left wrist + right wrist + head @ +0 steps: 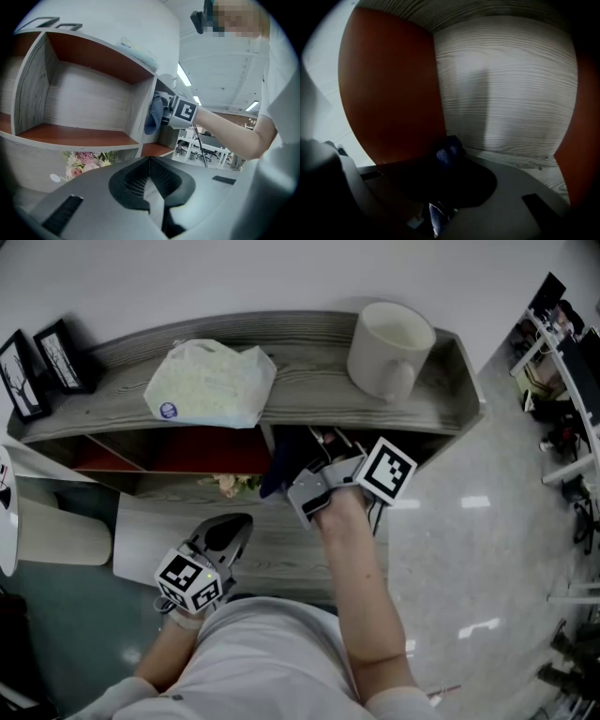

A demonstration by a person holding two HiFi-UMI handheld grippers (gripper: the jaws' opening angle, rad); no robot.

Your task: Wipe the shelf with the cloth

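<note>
Left gripper (230, 532) hangs low in frame, jaws together on nothing. Right gripper (307, 486) pinches the dark blue cloth (280, 468) inside the shelf's (309, 385) centre compartment. Wiping looks under way; next, sweep across the inner boards.

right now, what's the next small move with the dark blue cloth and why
Probably sweep the right gripper sideways across the wood-grain back wall: its jaws are shut on the dark blue cloth, inside the grey wooden shelf, facing that wall.

matt grained wood shelf (309, 381), seemingly soft cloth (153, 115)
</note>
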